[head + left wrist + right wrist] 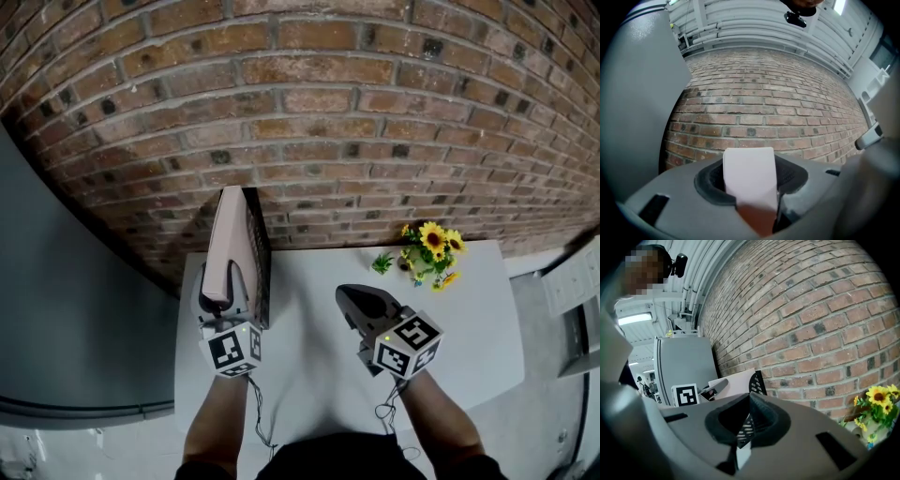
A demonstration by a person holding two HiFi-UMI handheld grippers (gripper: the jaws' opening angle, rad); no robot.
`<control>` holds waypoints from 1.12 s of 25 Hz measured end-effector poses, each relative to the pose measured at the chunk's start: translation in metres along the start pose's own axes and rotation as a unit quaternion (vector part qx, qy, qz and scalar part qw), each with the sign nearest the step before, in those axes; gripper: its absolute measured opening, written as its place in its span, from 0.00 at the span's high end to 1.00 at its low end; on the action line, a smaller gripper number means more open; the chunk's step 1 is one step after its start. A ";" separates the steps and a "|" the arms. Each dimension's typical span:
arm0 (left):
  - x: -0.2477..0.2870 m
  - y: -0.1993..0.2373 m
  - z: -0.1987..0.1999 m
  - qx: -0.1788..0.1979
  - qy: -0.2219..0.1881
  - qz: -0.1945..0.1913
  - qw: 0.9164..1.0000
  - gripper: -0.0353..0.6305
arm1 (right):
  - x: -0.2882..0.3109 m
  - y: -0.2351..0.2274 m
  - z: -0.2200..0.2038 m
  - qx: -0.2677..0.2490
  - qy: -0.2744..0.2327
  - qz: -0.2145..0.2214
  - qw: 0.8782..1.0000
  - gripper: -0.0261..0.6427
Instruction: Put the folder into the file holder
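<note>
Although both grippers sit side by side over the near half of the white table (469,319), only one of them carries anything.

Your right gripper (352,300) is toward the middle of the table. Its jaws are pressed fully together with nothing between them. It points toward the wall over bare table top, apart from everything else.

Your left gripper (227,292) is at the table's left edge. Its jaws stand partly apart and are clamped on the near edge of the pink folder (229,234). The left gripper view shows that pale edge filling the space between the pads, with only a thin dark slit on the right side. The folder stands upright on edge and runs away from you toward the wall.

Just beside the folder, on its right, stands the black file holder (260,272). The right gripper view shows its perforated side wall behind the pink sheet. The angle is poor here: you cannot tell from any view whether the folder's lower edge is already down inside the file holder or only alongside it.

Farther right, near the table's far edge and well apart from both grippers, is a small bunch of yellow flowers (431,251) with green leaves.

Behind the table runs the red brick wall (328,112). A grey panel (56,309) stands to its left, beside the table.
</note>
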State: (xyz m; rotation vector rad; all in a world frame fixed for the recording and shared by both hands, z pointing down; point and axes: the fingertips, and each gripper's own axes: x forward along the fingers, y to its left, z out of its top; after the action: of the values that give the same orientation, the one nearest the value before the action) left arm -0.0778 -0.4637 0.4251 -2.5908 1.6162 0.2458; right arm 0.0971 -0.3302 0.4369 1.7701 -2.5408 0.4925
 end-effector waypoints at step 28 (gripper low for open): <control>-0.171 -0.061 0.076 0.037 0.052 0.038 0.997 0.89 | -0.073 0.061 0.023 -0.063 -0.034 0.134 0.988 0.96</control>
State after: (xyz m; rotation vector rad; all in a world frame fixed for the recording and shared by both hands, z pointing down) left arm -0.1040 -0.2740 0.3793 -2.5293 1.7241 0.0563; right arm 0.0722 -0.2502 0.3865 1.4365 -2.8034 0.2692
